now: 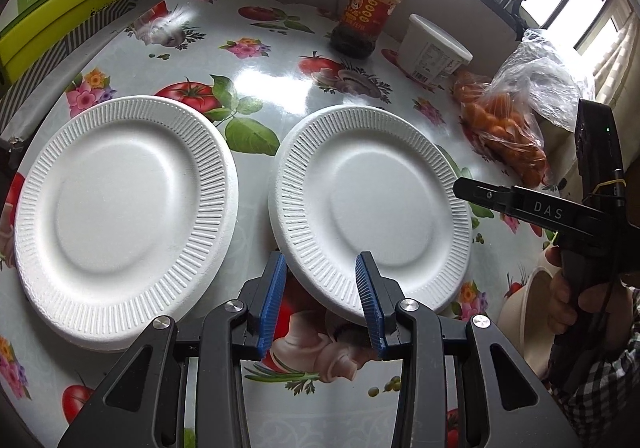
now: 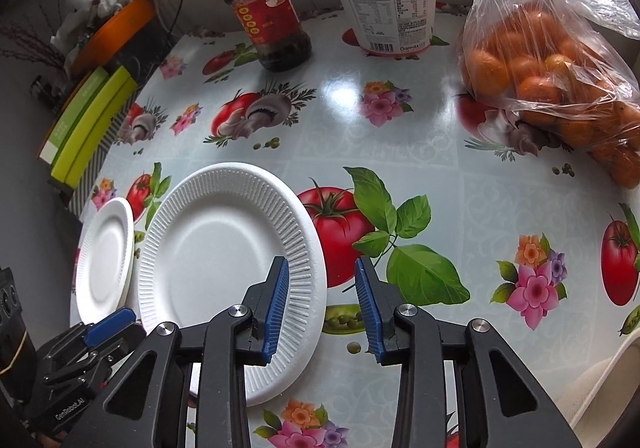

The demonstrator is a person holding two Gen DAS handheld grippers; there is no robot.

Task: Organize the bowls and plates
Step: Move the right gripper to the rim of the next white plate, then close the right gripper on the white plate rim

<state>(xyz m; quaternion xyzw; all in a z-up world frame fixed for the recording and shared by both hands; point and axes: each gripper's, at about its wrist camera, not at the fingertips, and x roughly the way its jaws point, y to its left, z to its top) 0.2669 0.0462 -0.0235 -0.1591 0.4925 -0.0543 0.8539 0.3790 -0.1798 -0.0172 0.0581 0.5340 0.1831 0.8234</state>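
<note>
Two white foam plates lie side by side on the flowered tablecloth. In the left wrist view the left plate point(image 1: 124, 215) is at the left and the right plate point(image 1: 372, 207) is in the middle. My left gripper point(image 1: 322, 300) is open, its jaws straddling the near rim of the right plate. In the right wrist view the right plate point(image 2: 224, 268) is lower left, the other plate point(image 2: 104, 260) beyond it. My right gripper point(image 2: 322, 308) is open and empty, over the right plate's right edge. A cream bowl point(image 1: 532, 320) shows partly at the right.
A sauce jar point(image 2: 268, 15), a white tub point(image 2: 388, 7) and a plastic bag of oranges point(image 2: 556, 59) stand at the back of the table. Green boxes point(image 2: 88, 119) are stacked at the left edge. The other gripper's body point(image 1: 580, 207) reaches in from the right.
</note>
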